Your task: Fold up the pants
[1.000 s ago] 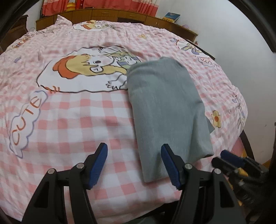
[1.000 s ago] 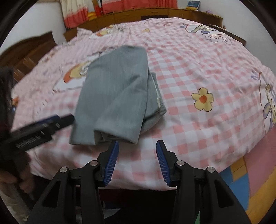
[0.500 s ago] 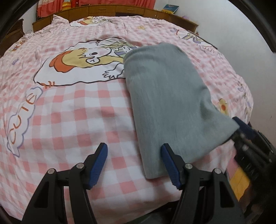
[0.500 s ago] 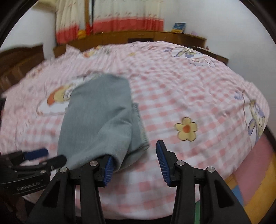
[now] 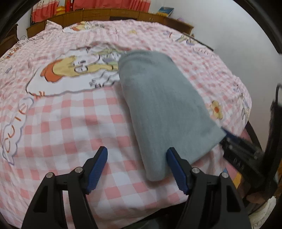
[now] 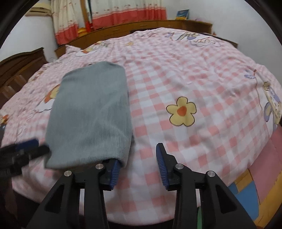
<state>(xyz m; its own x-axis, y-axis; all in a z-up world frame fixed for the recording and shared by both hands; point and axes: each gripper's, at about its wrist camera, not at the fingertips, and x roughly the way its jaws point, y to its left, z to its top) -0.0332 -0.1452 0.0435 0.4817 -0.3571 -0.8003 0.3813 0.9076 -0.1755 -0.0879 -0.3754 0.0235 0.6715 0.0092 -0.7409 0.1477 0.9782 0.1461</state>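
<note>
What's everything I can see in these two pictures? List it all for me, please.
pants: one, grey, folded, lying near the bed's front edge
bedspread: one, pink and white check with cartoon prints, covering the bed
flower print: one, yellow with orange centre, right of the pants
curtains: cream with red hems, back wall
wooden ledge: one, brown, behind the bed
book: one, blue, on the ledge
left tool: black, blue pads, opening at the pants' near corner
right tool: black, blue pads, closing, left pad under the pants' edge

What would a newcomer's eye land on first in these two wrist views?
The folded grey pants lie on the pink checked bedspread, partly over its big cartoon print. The left gripper stands open at their near corner. The right gripper, jaws closing, has one blue finger tucked under the pants' near edge; a yellow flower print lies beyond.
</note>
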